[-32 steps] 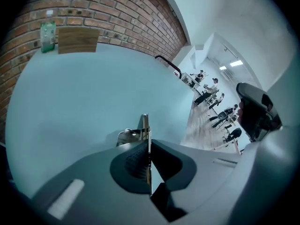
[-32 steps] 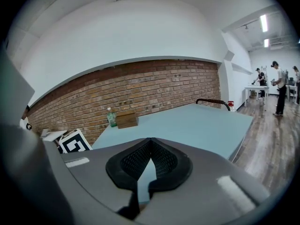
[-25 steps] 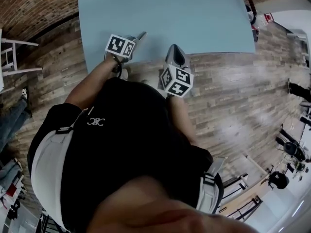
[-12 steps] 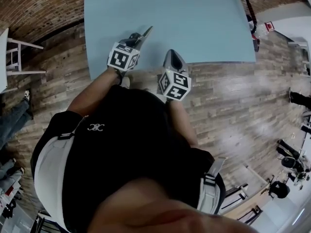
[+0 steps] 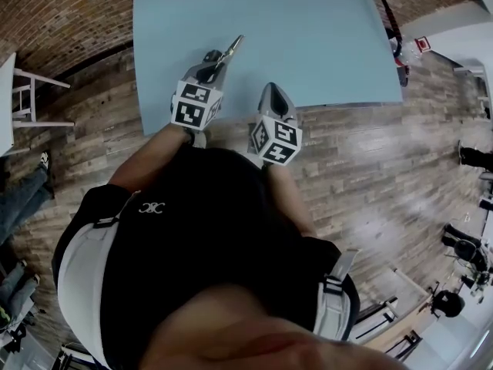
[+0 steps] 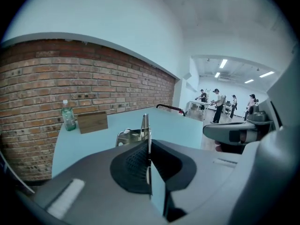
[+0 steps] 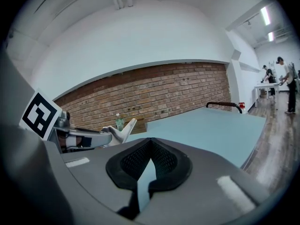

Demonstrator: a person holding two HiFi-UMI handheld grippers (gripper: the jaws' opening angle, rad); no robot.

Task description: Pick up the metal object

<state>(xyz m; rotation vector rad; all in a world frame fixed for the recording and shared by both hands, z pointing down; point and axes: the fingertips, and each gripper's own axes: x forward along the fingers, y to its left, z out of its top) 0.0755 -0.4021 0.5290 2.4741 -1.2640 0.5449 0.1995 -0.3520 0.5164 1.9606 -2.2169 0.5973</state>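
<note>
The metal object (image 5: pixel 233 46) is a thin, bent silvery piece. My left gripper (image 5: pixel 223 57) is shut on it and holds it in the air above the near left part of the light blue table (image 5: pixel 308 29). In the left gripper view the metal object (image 6: pixel 145 123) stands up from between the closed pads of the left gripper (image 6: pixel 146 143). My right gripper (image 5: pixel 273 91) hangs over the table's near edge, to the right of the left one. The right gripper (image 7: pixel 150 145) has its jaws together with nothing between them. From there the metal object (image 7: pixel 123 129) shows at the left.
A plastic bottle (image 6: pixel 69 116) and a brown wooden block (image 6: pixel 92 121) stand at the table's far left by the brick wall. A black handle (image 5: pixel 381 6) is at the table's right side. A white stool (image 5: pixel 31 99) stands on the wooden floor at the left. People (image 6: pixel 216 105) work far behind.
My left gripper has risen with the metal object and moved a little further over the table. The bottle and block have come into the head view. The right gripper has stayed put.
</note>
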